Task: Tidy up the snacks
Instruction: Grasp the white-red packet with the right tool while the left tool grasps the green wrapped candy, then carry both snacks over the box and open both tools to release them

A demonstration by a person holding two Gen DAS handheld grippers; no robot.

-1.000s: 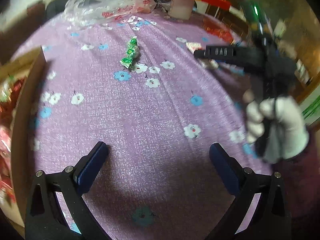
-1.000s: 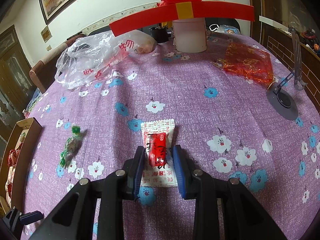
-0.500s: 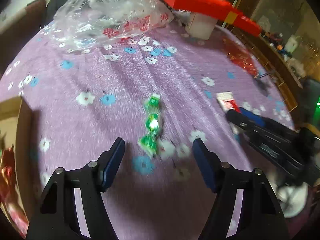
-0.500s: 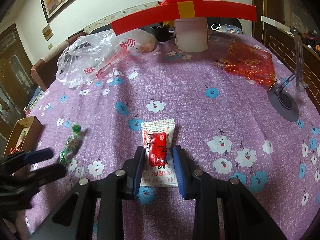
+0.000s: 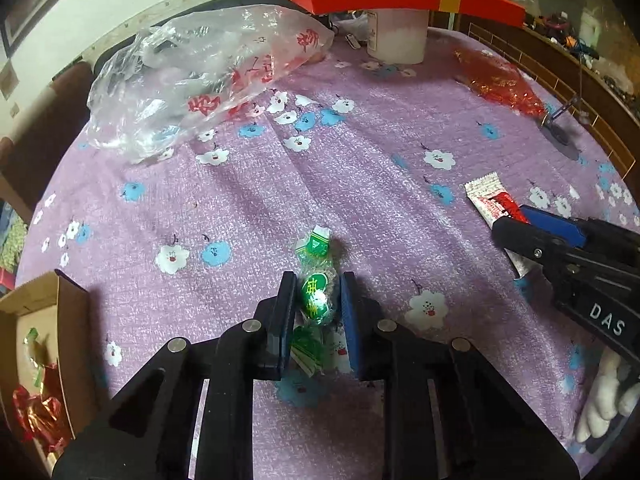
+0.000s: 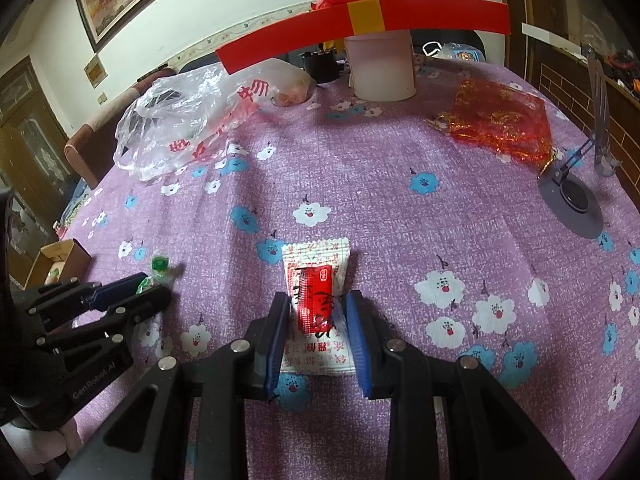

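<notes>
A green-wrapped candy (image 5: 316,300) lies on the purple flowered tablecloth (image 5: 360,184). My left gripper (image 5: 316,304) is shut on it, low over the cloth. The candy's end (image 6: 161,264) shows past the left gripper (image 6: 150,286) in the right wrist view. A white and red snack packet (image 6: 316,300) lies flat on the cloth. My right gripper (image 6: 318,312) is shut on it, pads against the red middle. The packet (image 5: 490,198) and right gripper (image 5: 520,216) show at the right of the left wrist view.
A cardboard box (image 5: 36,344) with red and green sweets sits at the left table edge. A clear plastic bag (image 5: 200,76) lies at the back left. A red box lid on a white tub (image 6: 380,64), a red foil bag (image 6: 500,120) and a grey stand (image 6: 576,200) are at the back and right.
My left gripper swung from the near table area to the green candy and closed on it. My right gripper stayed shut on the packet without moving.
</notes>
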